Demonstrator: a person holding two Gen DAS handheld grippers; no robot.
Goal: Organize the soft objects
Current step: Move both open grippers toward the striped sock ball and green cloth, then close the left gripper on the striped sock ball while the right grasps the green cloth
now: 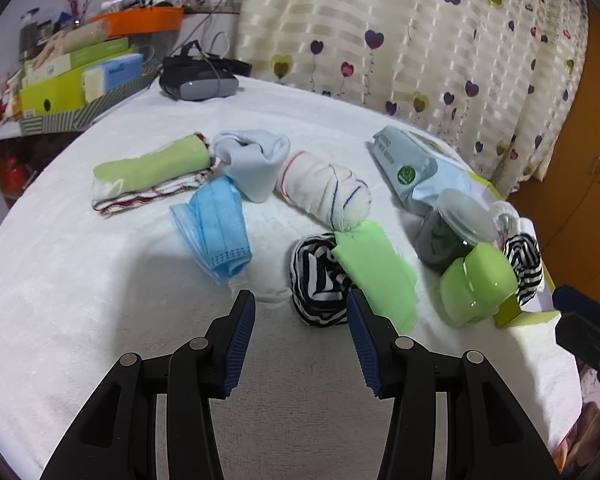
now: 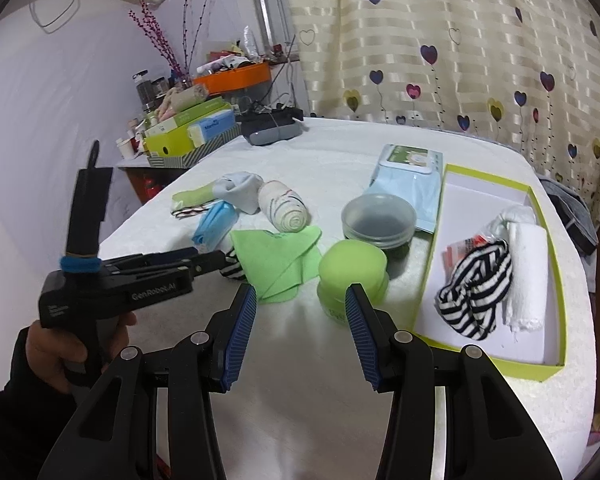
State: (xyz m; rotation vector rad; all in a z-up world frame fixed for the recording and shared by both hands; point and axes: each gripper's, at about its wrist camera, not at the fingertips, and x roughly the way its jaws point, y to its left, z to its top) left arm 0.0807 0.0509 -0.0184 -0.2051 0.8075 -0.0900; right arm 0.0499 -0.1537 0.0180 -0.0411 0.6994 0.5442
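Observation:
My left gripper [image 1: 301, 300] is open, its blue pads on either side of the near edge of a black-and-white striped sock ball [image 1: 318, 284], not pressing it. A light green cloth [image 1: 374, 272] lies partly over that ball. Behind lie a blue face mask [image 1: 216, 228], a pale blue sock [image 1: 252, 164], a white rolled sock [image 1: 324, 188] and a folded green towel [image 1: 152, 172]. My right gripper [image 2: 301, 296] is open and empty, just short of a green jar [image 2: 352, 272]. A lime box [image 2: 552, 272] holds another striped sock [image 2: 476, 292] and a white rolled cloth [image 2: 526, 264].
Everything rests on a white-covered table [image 1: 100, 300]. A wipes pack [image 2: 410, 184] and a clear-lidded jar [image 2: 378, 220] stand beside the box. A black headset [image 1: 198, 80] and a cluttered shelf with boxes [image 1: 60, 88] are at the far left. A heart-print curtain [image 2: 460, 60] hangs behind.

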